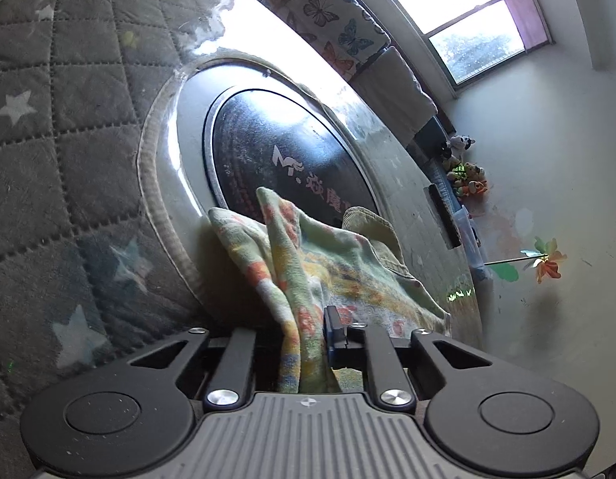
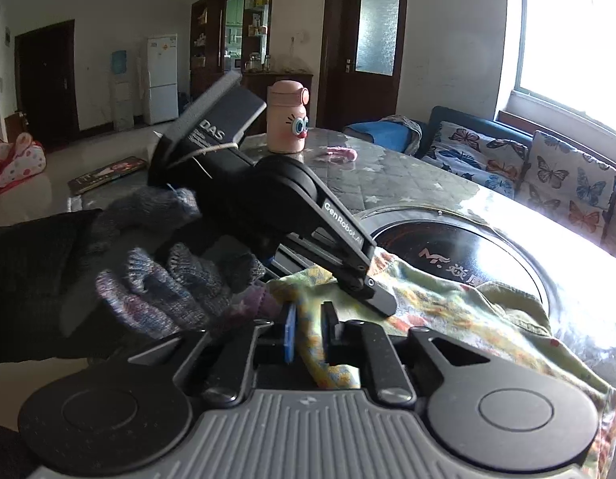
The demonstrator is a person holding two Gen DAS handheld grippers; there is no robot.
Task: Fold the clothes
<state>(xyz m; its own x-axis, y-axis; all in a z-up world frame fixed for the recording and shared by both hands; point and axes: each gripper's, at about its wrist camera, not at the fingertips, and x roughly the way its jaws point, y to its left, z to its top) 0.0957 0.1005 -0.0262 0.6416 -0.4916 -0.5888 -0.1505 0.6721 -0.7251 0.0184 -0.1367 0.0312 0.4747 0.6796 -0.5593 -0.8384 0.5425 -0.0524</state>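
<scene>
Ribbed grey housing and black round pivots fill the foreground of both wrist views. Between them, the left gripper [image 1: 308, 335] pinches a soft, crumpled pastel floral cloth [image 1: 308, 263], its jaws closed on a bunched fold; only one blue-padded finger [image 1: 331, 331] shows, the other hidden behind fabric. The right gripper [image 2: 309, 327] likewise clamps a twisted rope of the same cloth [image 2: 447, 303], its blue pads pressed against either side.

The cloth spills away toward 12 and 2 o'clock, draped over the rim of a round glossy black glass cooktop [image 2: 459, 255] set in a steel ring in the table. An olive ribbed garment edge [image 1: 371, 223] peeks from beneath it at 1 o'clock in the left view.

At 10 o'clock in the right view, a hand in a grey knitted glove [image 2: 168, 283] grips the left tool's black handle. A quilted grey star-print cover [image 1: 60, 127] under clear plastic lines the tabletop. Farther back stand a peach cartoon-faced bottle [image 2: 287, 117] and butterfly-print cushions [image 2: 563, 175].
</scene>
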